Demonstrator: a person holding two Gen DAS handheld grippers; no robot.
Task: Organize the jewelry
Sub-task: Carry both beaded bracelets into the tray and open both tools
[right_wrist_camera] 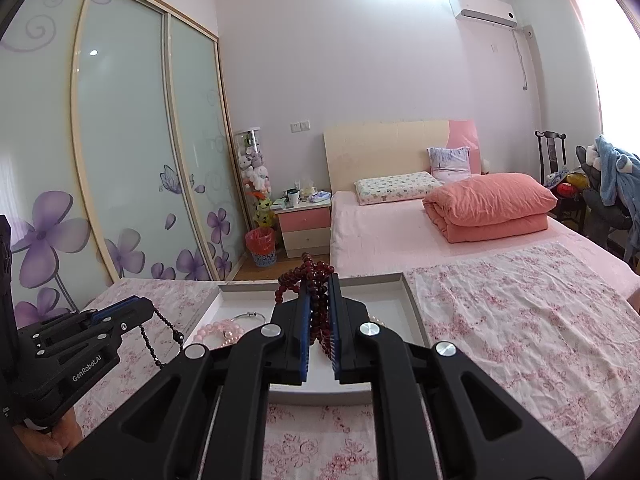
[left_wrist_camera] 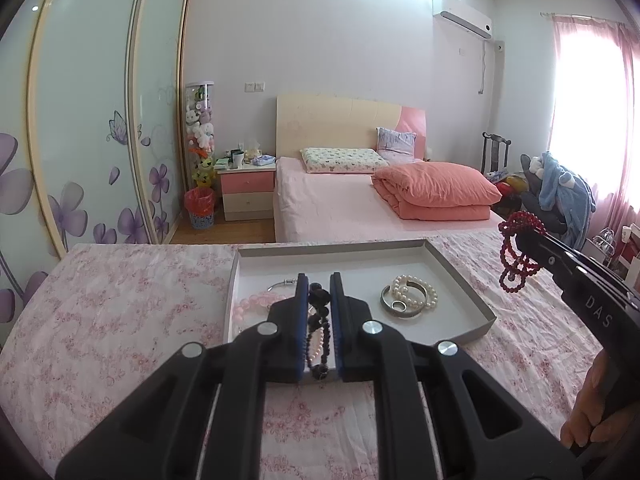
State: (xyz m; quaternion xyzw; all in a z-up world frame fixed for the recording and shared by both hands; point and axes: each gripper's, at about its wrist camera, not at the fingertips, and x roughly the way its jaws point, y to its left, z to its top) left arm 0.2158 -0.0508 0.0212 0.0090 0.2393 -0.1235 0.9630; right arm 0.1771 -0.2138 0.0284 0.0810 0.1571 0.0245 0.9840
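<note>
A shallow grey tray lies on the floral cloth. It holds a pink bead bracelet, a thin silver bangle, and a white pearl bracelet over a silver cuff. My left gripper is shut on a black bead necklace above the tray's left half; the necklace hangs from it in the right wrist view. My right gripper is shut on a dark red bead necklace and holds it over the tray; it hangs in loops in the left wrist view.
The tray rests on a table covered with pink floral cloth. Behind it stand a pink bed with a folded orange quilt, a nightstand, a red bin and a sliding wardrobe.
</note>
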